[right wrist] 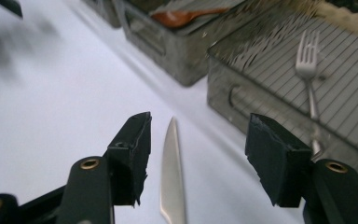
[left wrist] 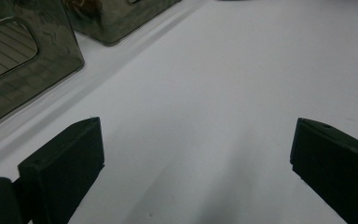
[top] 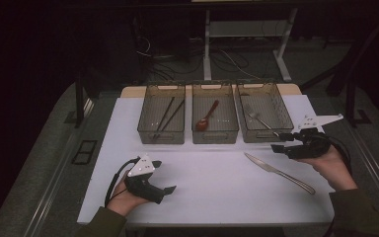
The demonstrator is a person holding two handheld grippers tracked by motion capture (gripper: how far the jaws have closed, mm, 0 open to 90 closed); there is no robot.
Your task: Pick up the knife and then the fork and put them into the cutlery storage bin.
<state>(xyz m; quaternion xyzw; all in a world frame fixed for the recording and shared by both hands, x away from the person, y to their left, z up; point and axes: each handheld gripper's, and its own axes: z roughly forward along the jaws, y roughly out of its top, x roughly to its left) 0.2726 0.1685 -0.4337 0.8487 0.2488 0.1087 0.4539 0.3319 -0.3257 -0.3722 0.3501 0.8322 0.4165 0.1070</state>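
Both tools stood open and empty over the white bench, with a knife lying loose at lower right.

The right tool [top: 282, 140], at the right middle of the high view, had its jaws spread wide and gripped nothing; in the right gripper view the knife [right wrist: 172, 173] showed between and beyond them at the bottom centre, on the bench [top: 212, 182]. The left tool [top: 163, 177], at lower left of the high view, was likewise wide open over bare surface. Across the upper middle stood three smoky bins: the left bin [top: 161, 129] held chopsticks [top: 168, 114], the middle bin [top: 215, 131] a brown spoon [top: 206, 118], and the right bin [top: 280, 106] a fork [top: 257, 118].
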